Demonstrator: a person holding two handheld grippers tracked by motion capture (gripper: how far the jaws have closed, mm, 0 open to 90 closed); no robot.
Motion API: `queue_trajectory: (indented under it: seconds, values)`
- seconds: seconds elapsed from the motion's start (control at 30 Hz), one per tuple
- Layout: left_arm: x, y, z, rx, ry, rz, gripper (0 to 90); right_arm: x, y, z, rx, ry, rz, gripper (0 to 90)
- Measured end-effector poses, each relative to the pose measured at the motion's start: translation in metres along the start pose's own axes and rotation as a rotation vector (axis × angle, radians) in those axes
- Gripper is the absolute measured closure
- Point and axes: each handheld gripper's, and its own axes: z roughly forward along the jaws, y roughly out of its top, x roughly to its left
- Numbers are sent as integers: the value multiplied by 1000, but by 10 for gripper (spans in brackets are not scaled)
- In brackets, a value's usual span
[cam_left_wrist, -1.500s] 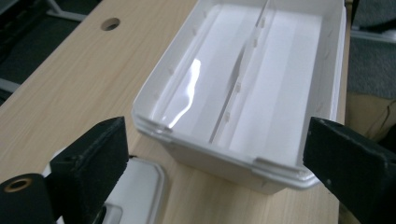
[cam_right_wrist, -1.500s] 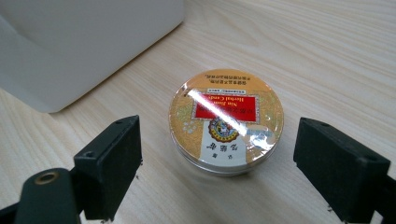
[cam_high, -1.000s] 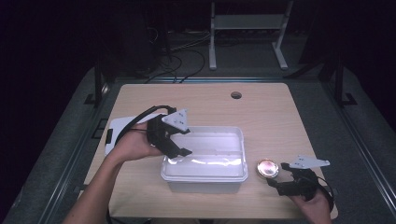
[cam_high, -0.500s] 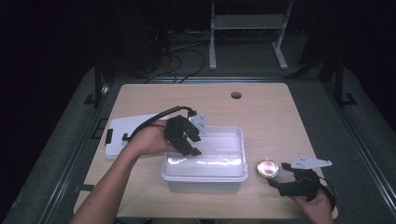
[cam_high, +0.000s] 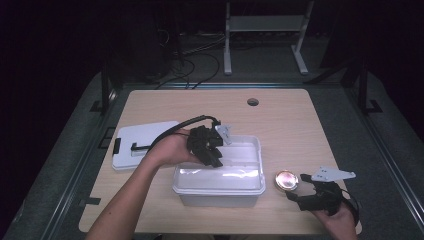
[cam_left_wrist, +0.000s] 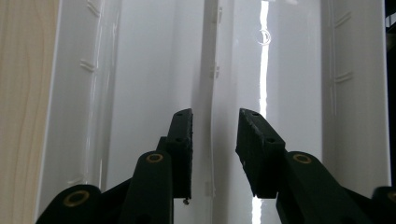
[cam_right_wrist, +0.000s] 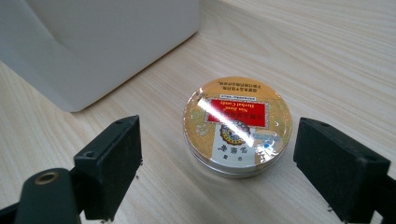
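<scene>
**Left gripper closing over the bin wall, right one waiting at the tin**

Left gripper (cam_high: 214, 150) is hanging over the near-left part of the white bin (cam_high: 220, 190). In the left gripper view its jaws have just been closing and are now standing narrowly apart, straddling a thin white wall or ridge of the bin; the pads (cam_left_wrist: 182, 140) are not pressing on it yet. No grip so far.

Right gripper (cam_high: 299, 192) is sitting on the table near the front right corner, jaws wide apart. The tin (cam_right_wrist: 237, 125) is lying flat between them, lid up, touching neither pad. The tin is just beside the bin's right end, apart from it.

Step, as I'm reading it: left is getting ready to pinch the bin to steady or shift it, right is staged to take the tin. Probably the tin is going into the bin.

Next move is calling for:
- left finishing the close squarely on the wall, which is thin and slick
- right closing across the tin's widest part; low round metal, likely to squirt out if caught off-centre

The bin looks empty and its lid (cam_high: 142, 144) is lying flat on the table to the left, already off.

Surface: light wood table (cam_high: 280, 117), cable hole (cam_high: 253, 102) near the back edge. Room is dark; a metal stand (cam_high: 264, 37) and loose cables (cam_high: 195, 55) are sitting on the floor behind.
</scene>
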Motion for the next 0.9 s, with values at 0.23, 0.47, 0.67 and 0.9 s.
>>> queue_trajectory:
  seconds: [0.23, 0.47, 0.67, 0.9]
  values:
    - [3, 0, 4, 20, -26, -8, 729, 2, 1, 0, -1, 4, -5, 147]
    - [5, -1, 6, 30, -48, 12, 829, 2, 0, 1, -3, 10, -3, 147]
    - [9, 0, 7, 34, -63, 13, 888, 2, 0, 1, -5, 8, -1, 147]
    - [10, 1, 7, 40, -66, 20, 889, 2, 0, 1, -3, 4, 1, 147]
